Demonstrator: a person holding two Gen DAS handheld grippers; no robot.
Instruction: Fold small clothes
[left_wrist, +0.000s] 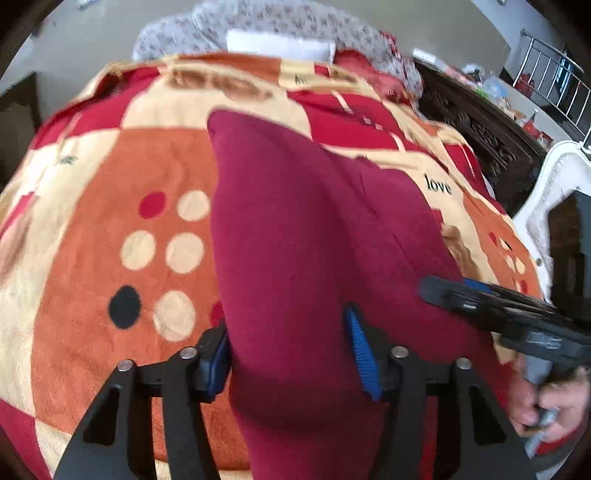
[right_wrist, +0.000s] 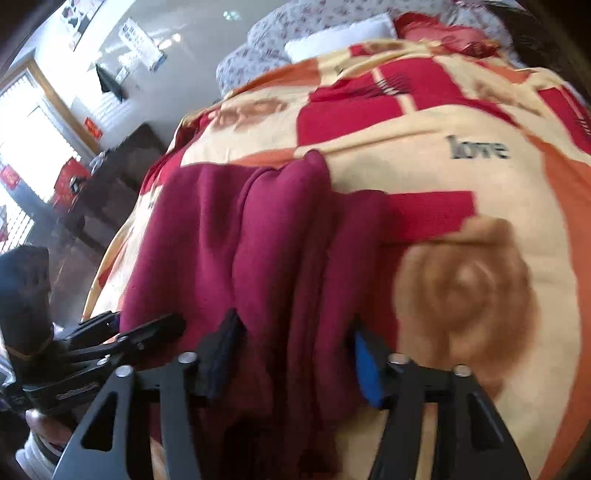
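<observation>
Left wrist view. At the left of the frame, a fleece blanket patterned in orange, cream and red covers the bed. At the centre, a maroon garment lies on it, running from the upper middle down to the bottom edge. The left gripper, at the lower centre, has its blue-padded fingers set apart with the cloth passing between them; whether they press the fabric cannot be told. At the right edge, the right gripper reaches in over the garment's right side, held by a hand. At the upper middle, a white pillow rests against floral bedding.

Right wrist view. At the lower left, the left gripper meets the garment's left edge. The garment occupies the centre in lengthwise folds. The right gripper, at the lower centre, straddles these folds with fingers apart; contact is unclear through blur. The blanket fills the right.
</observation>
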